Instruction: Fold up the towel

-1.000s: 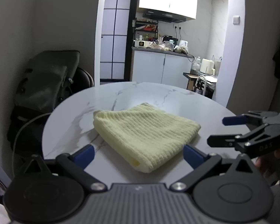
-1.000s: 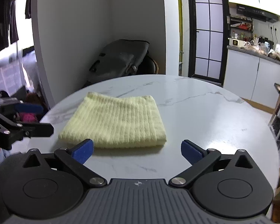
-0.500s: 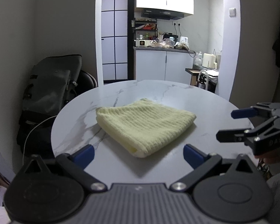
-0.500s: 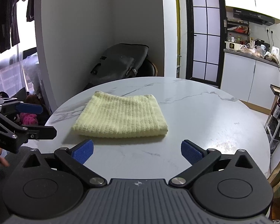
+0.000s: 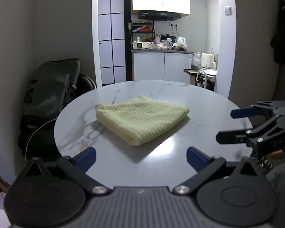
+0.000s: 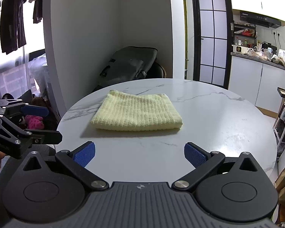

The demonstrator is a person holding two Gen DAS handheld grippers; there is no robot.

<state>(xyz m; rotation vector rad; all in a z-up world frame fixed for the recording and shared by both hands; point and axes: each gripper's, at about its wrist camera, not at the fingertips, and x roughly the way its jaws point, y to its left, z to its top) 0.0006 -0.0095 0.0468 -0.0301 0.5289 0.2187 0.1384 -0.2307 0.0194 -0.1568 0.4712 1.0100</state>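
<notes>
A pale yellow ribbed towel (image 5: pixel 142 118) lies folded into a small thick rectangle on the round white marble table (image 5: pixel 199 102). It also shows in the right wrist view (image 6: pixel 136 115). My left gripper (image 5: pixel 140 156) is open and empty, held back from the table's near edge, well short of the towel. My right gripper (image 6: pixel 139 153) is open and empty, also back from the towel. Each gripper shows in the other's view: the right gripper (image 5: pixel 229 124) at the right, the left gripper (image 6: pixel 47 122) at the left.
A dark grey bag (image 5: pixel 51 87) sits on a chair against the wall beyond the table. A white cable (image 5: pixel 34 134) hangs beside it. A kitchen counter (image 5: pixel 161 51) with appliances stands behind. A pink toy (image 6: pixel 35 121) lies on the floor at left.
Both grippers have pulled back and away from the towel, so it appears smaller and farther off. The towel has not moved. Both stay open.
</notes>
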